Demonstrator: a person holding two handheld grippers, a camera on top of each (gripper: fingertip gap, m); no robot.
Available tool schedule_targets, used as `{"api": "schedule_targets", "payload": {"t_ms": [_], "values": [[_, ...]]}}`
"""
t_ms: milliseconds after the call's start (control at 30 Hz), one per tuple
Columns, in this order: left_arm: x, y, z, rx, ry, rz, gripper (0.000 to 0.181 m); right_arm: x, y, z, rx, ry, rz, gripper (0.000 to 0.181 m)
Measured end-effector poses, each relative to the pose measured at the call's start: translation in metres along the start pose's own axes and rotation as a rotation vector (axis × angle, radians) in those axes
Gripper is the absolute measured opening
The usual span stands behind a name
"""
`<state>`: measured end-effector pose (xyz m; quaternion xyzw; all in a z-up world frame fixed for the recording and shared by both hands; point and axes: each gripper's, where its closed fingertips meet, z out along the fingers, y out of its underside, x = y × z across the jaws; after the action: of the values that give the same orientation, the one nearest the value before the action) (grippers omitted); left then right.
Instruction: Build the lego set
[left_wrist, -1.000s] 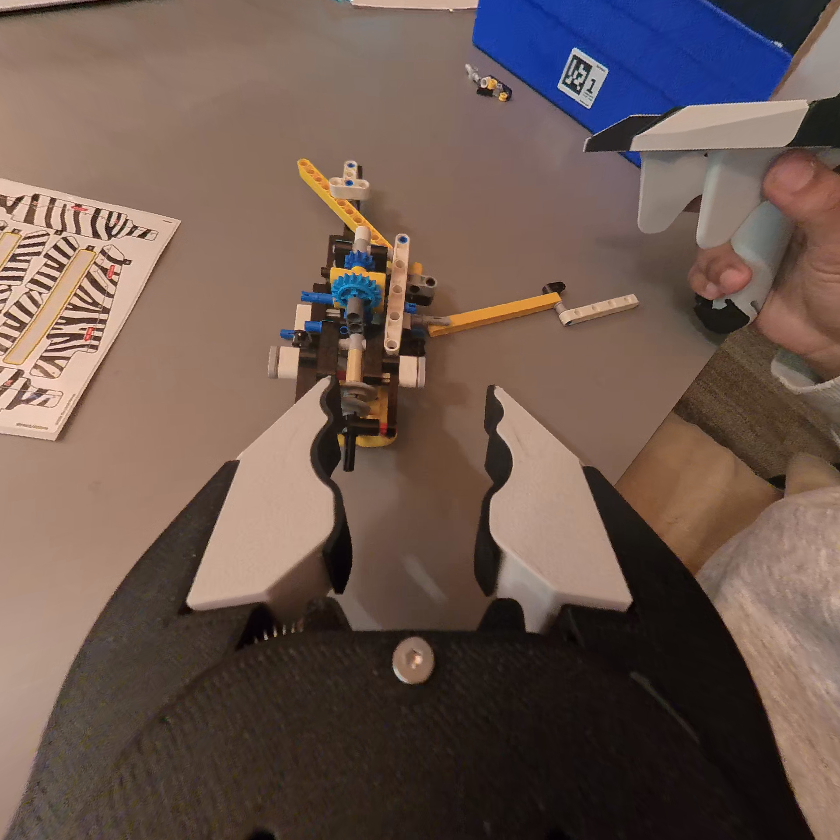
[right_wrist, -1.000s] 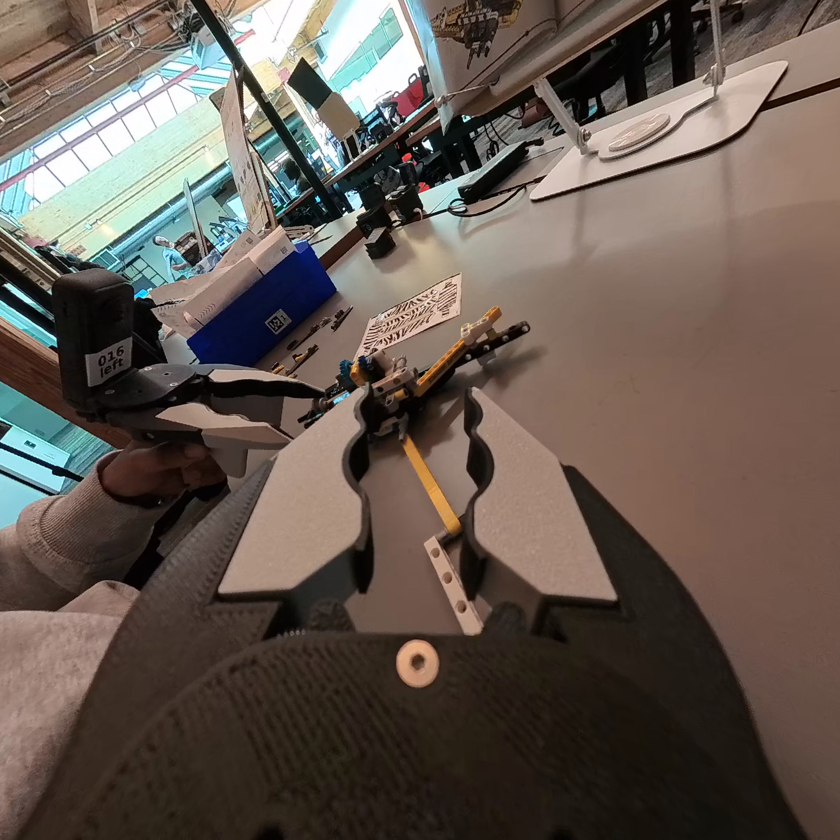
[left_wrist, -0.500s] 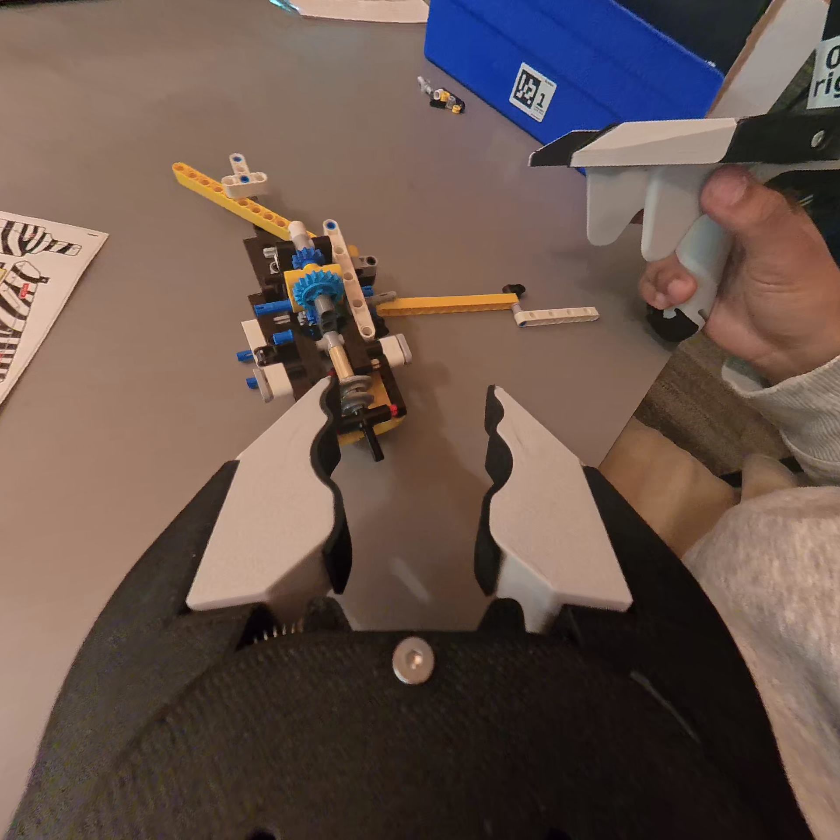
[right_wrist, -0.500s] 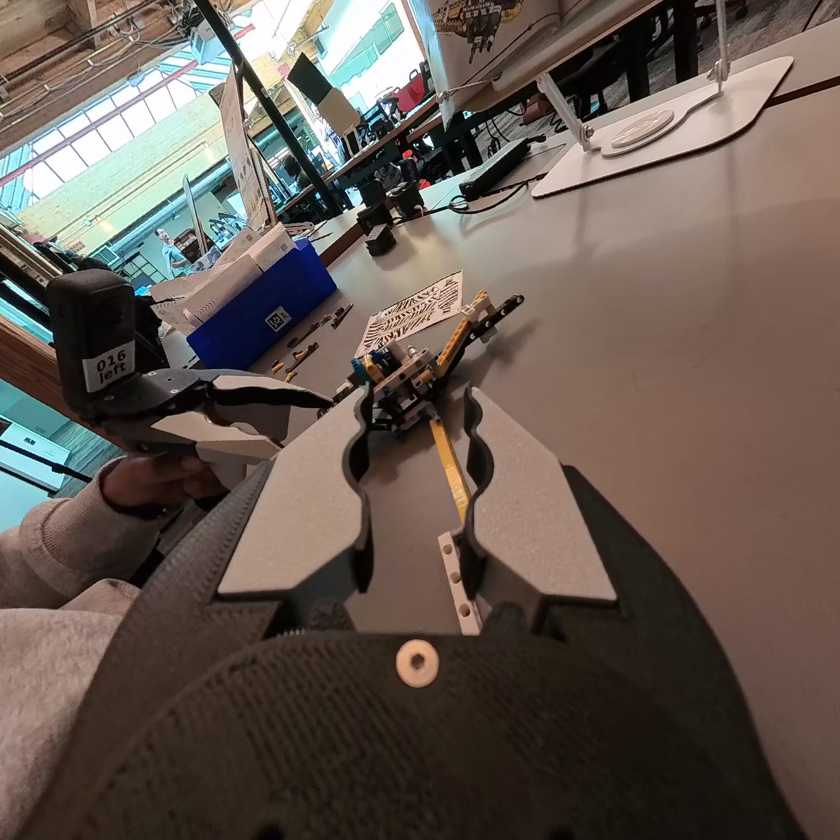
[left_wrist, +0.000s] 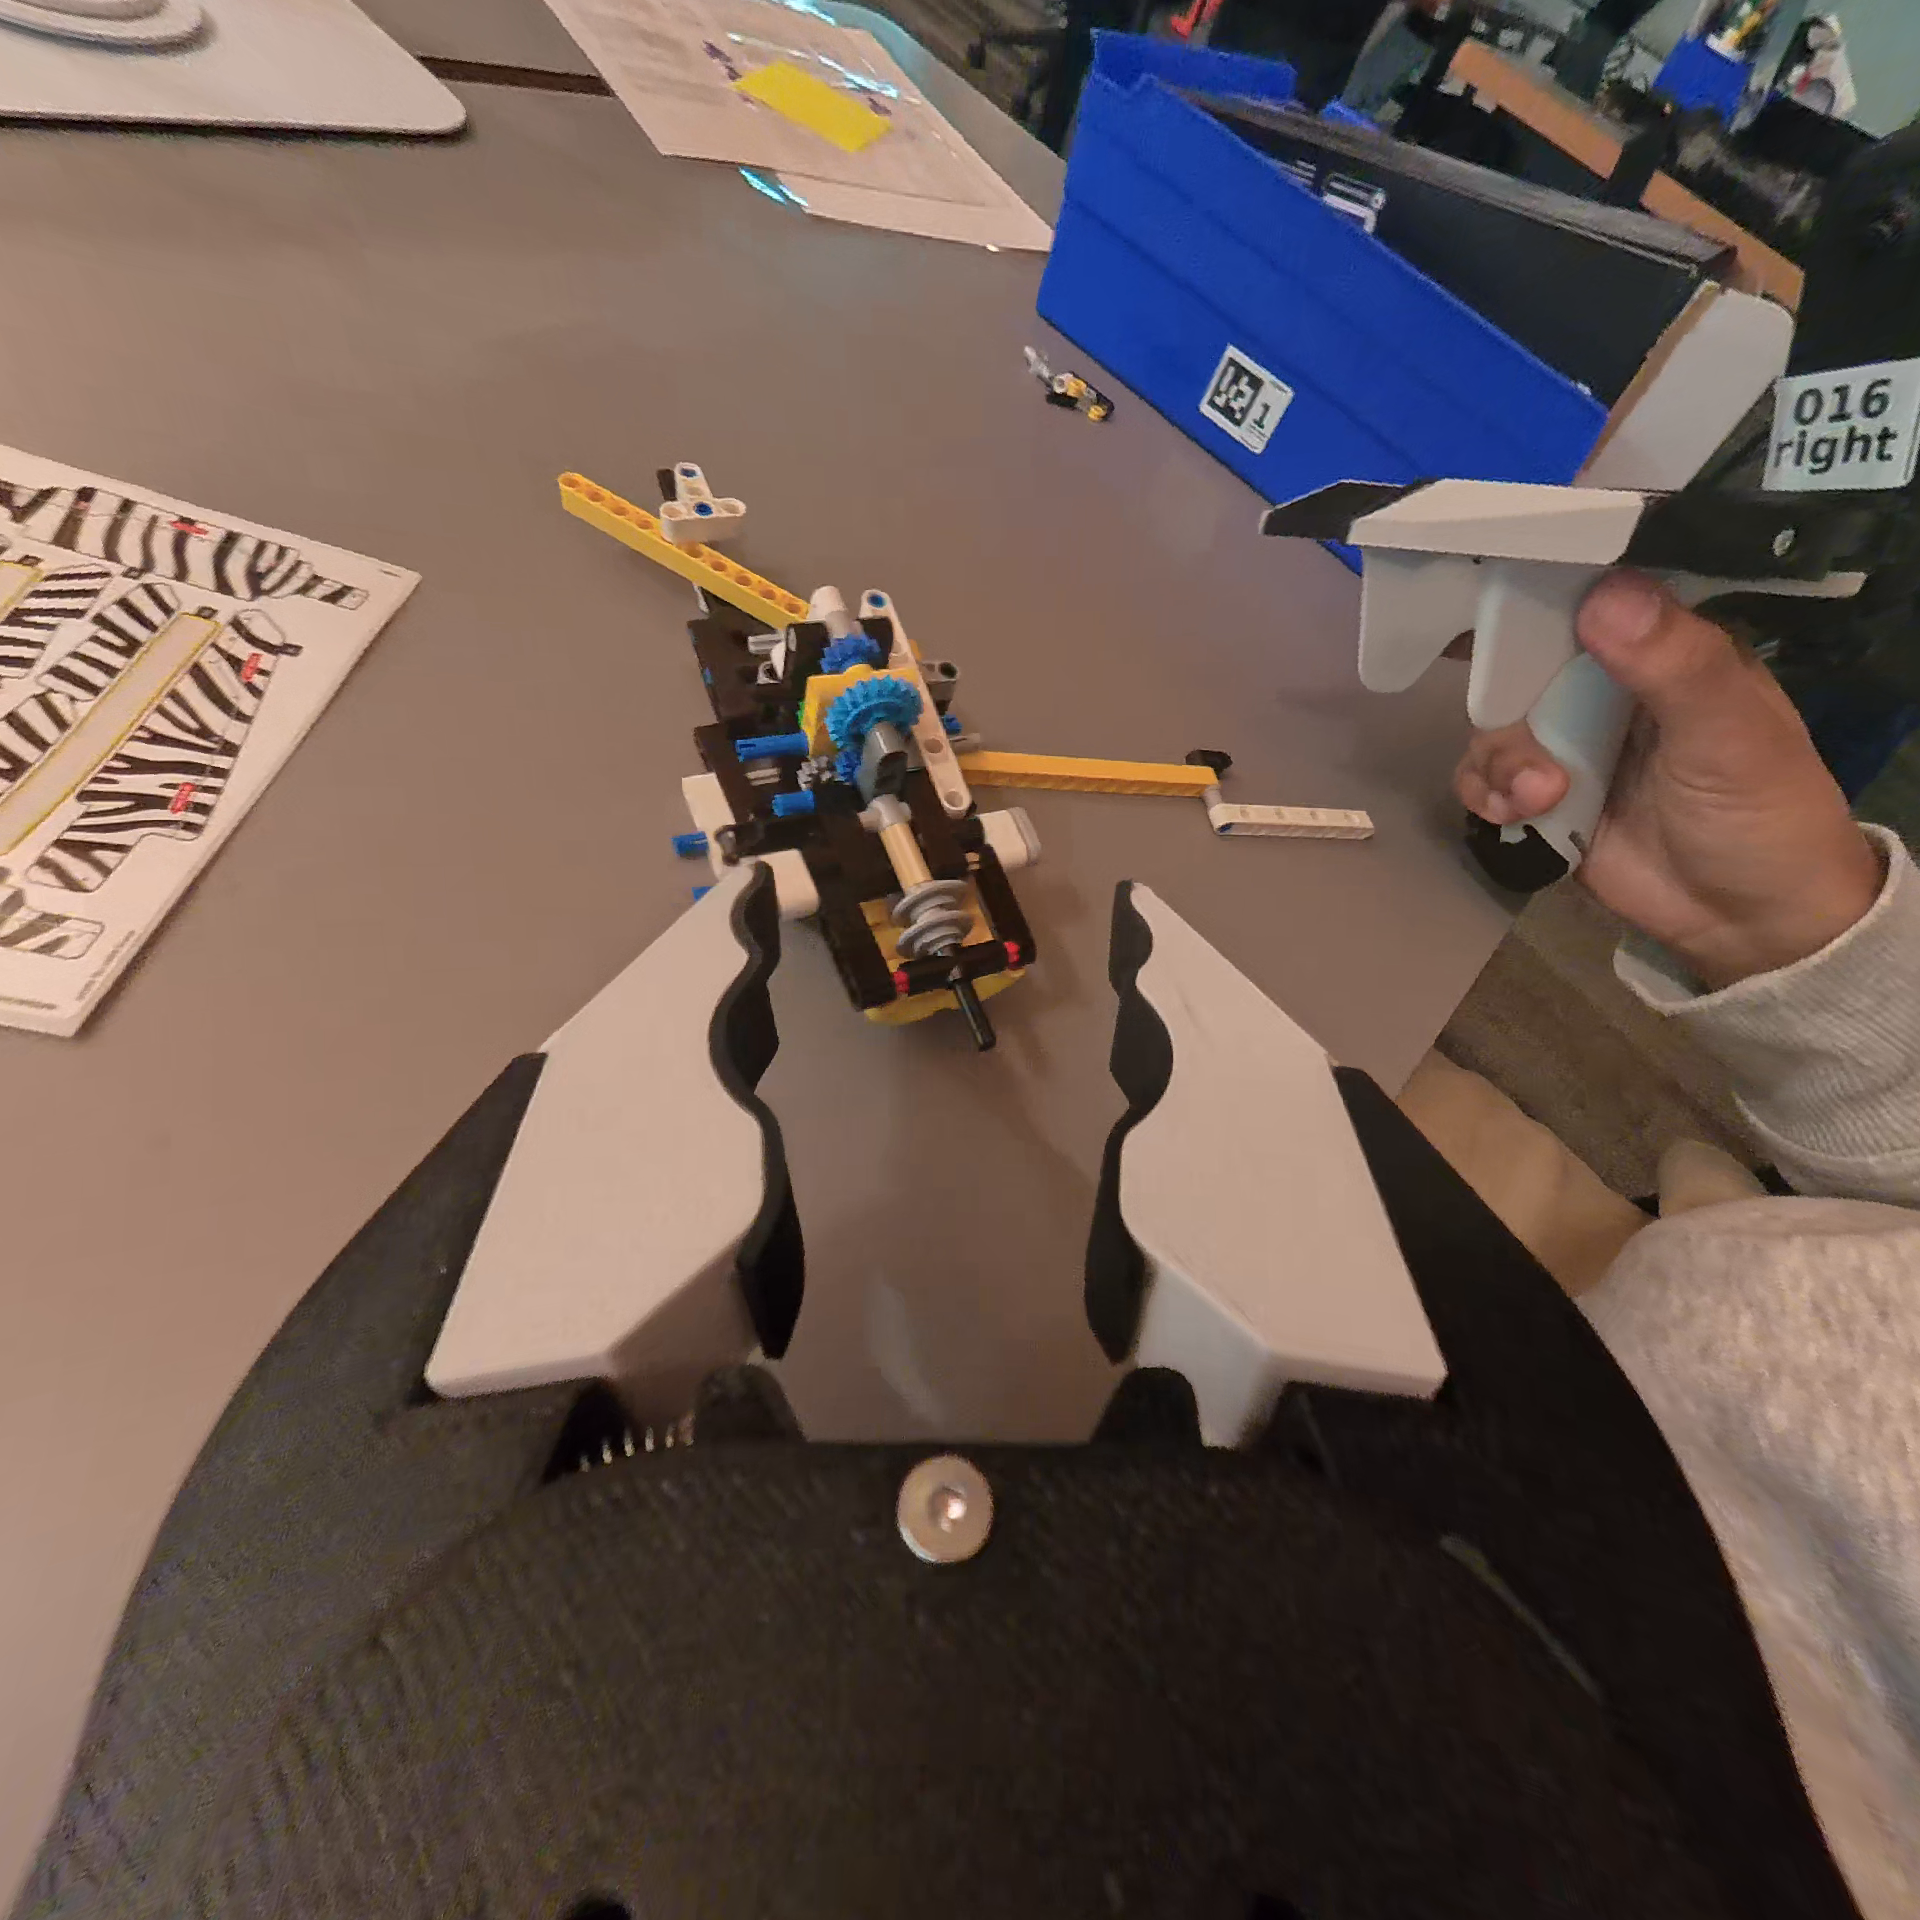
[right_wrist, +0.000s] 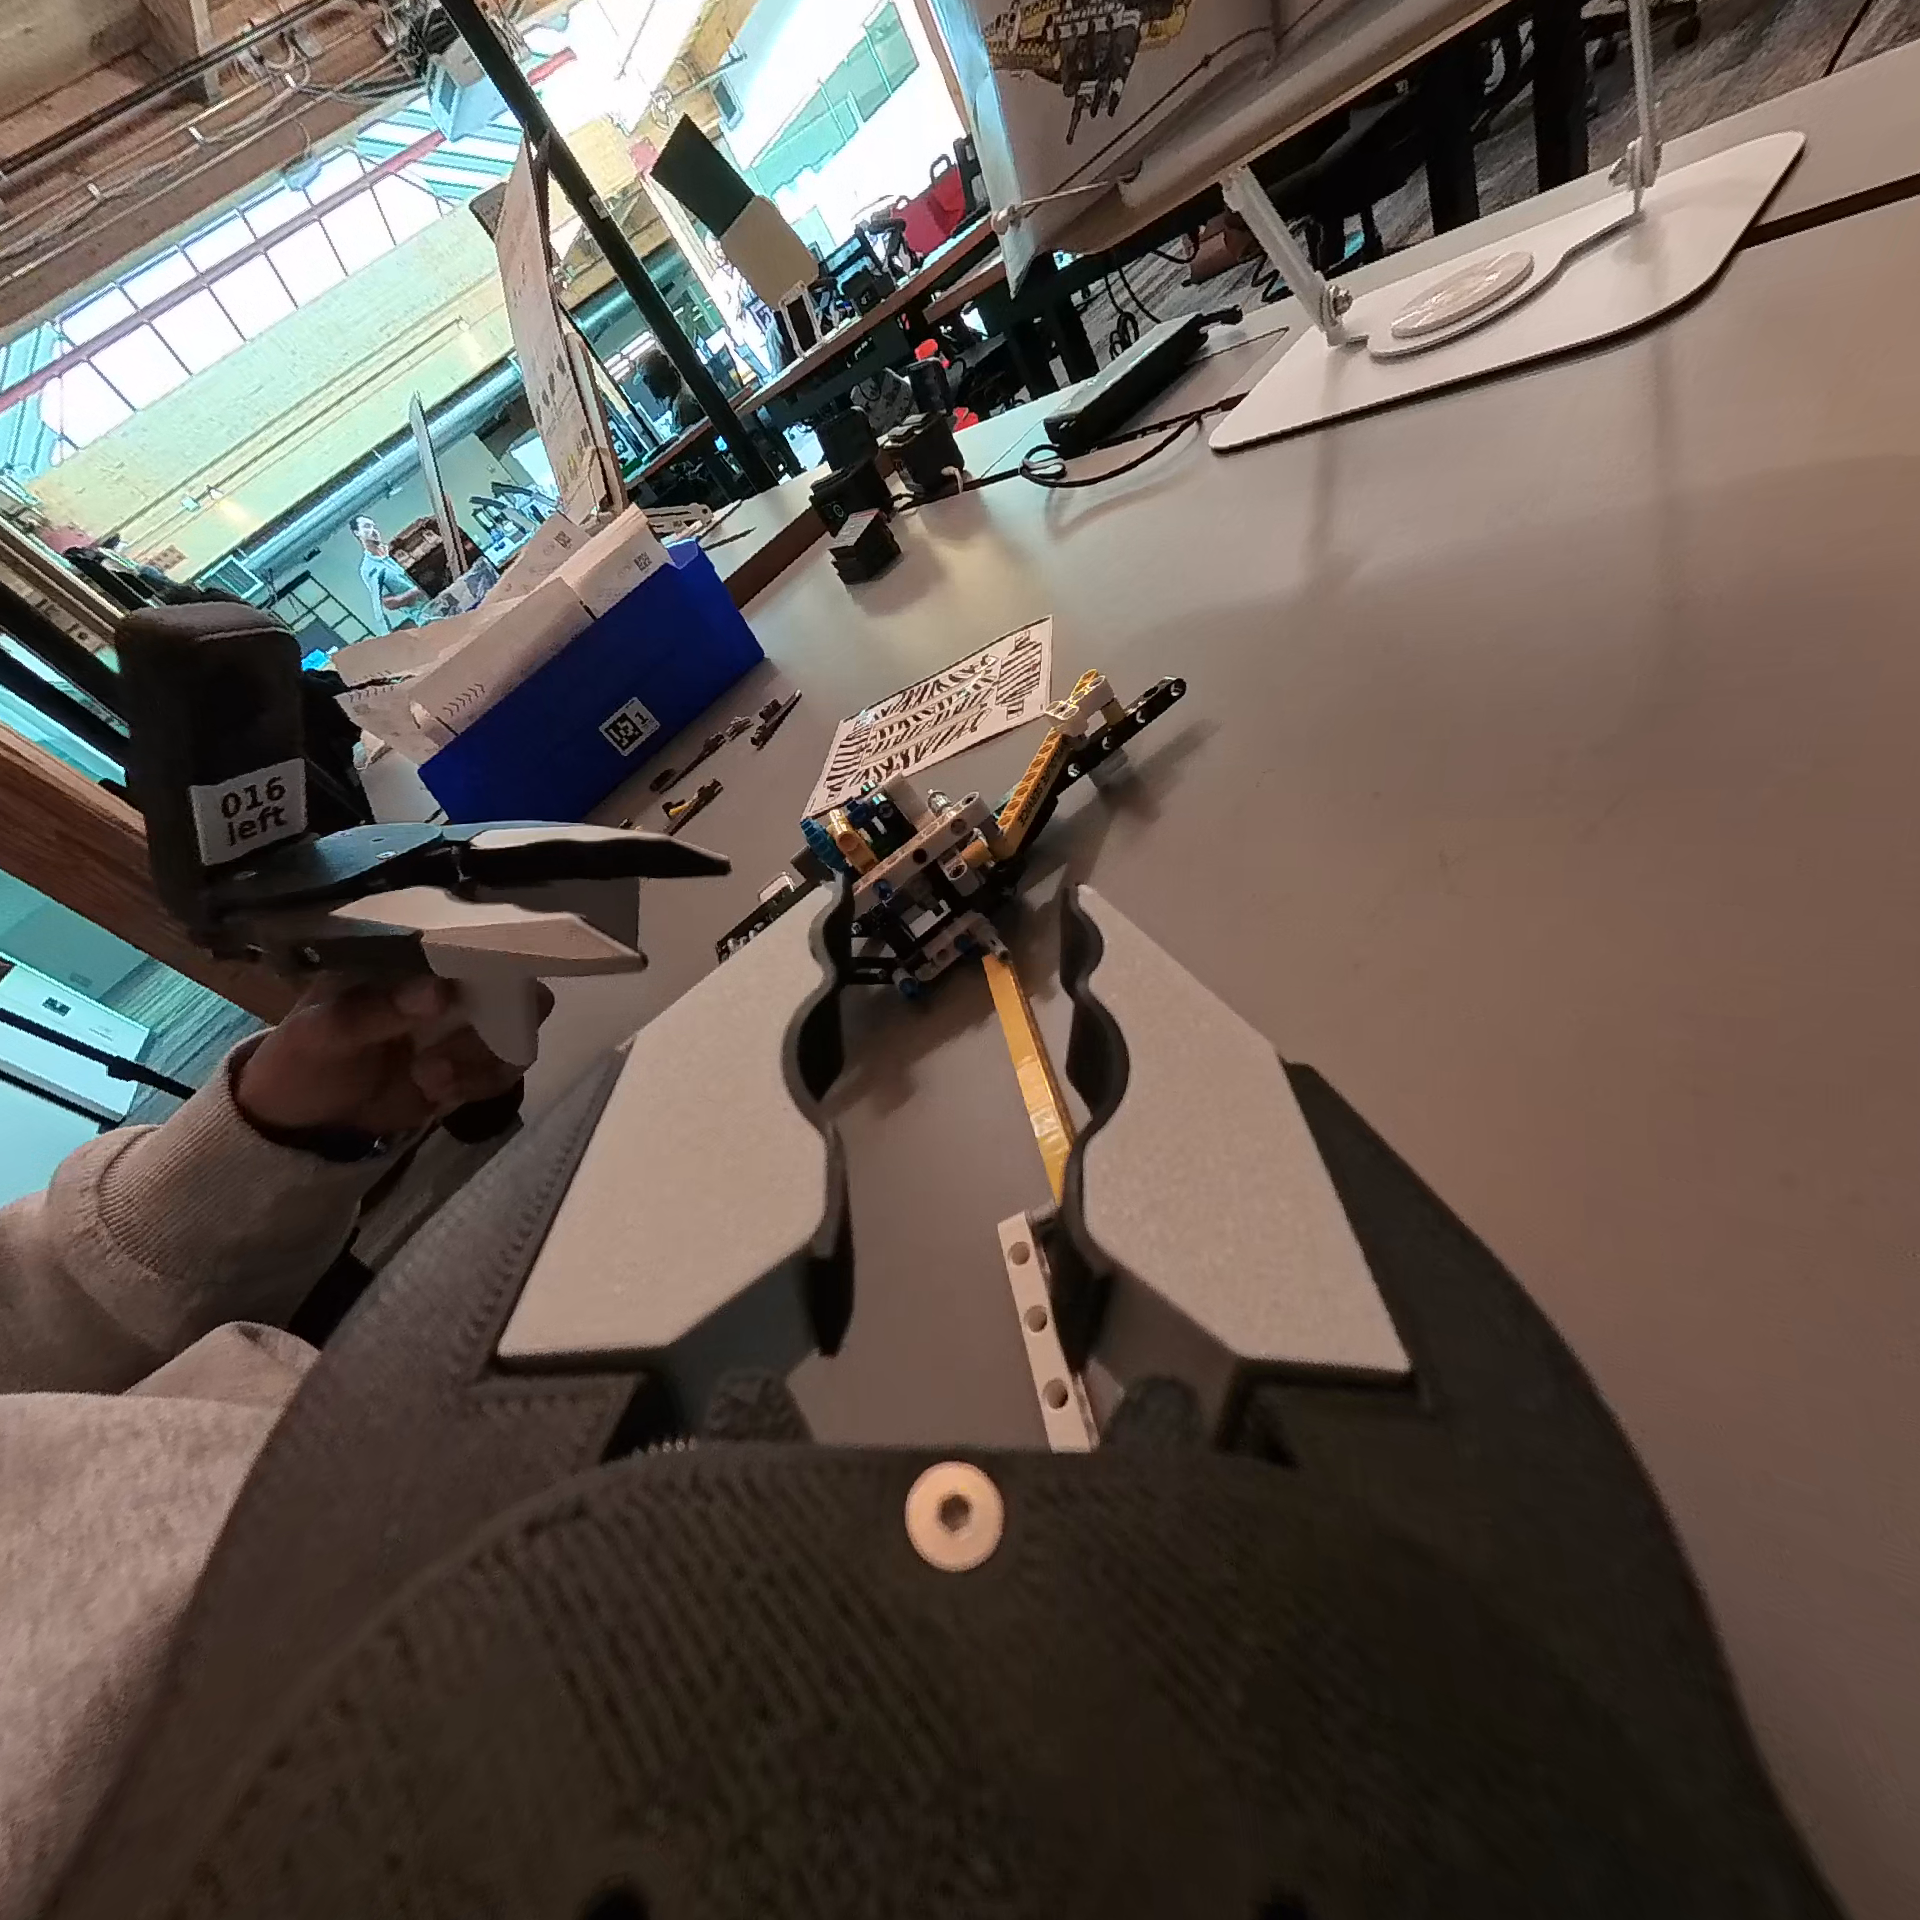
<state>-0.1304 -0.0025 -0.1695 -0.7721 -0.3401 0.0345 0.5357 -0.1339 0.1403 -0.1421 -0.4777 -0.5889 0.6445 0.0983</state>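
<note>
Both tongs gape empty, left tongs (left_wrist: 940, 899) and right tongs (right_wrist: 961, 914) near the lego model (left_wrist: 873, 800)

Dim tabletop, blown-out windows, fisheye edges

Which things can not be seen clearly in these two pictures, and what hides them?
- Blue bin contents: left wrist view, its wall hides them.
- Small parts beside the bin: too small to identify.
- Sticker sheet: cut off by the left edge.
- White beam: right wrist view, its near end is behind the right gripper body.
- Lego model underside: hidden against the table.
</note>
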Motion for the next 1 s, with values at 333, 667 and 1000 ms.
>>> {"api": "schedule_targets", "payload": {"t_ms": [333, 667, 1000], "values": [[-0.007, 0.007, 0.004, -0.021, -0.047, 0.025, 0.066, 0.000, 0.001, 0.000, -0.003, 0.001, -0.002, 0.038], [-0.008, 0.011, 0.006, -0.029, -0.051, 0.021, 0.067, 0.000, 0.000, 0.000, -0.001, 0.000, 0.000, 0.037], [-0.008, 0.012, 0.007, -0.034, -0.049, 0.018, 0.067, 0.000, 0.001, 0.001, -0.002, -0.001, 0.000, 0.038]]}}
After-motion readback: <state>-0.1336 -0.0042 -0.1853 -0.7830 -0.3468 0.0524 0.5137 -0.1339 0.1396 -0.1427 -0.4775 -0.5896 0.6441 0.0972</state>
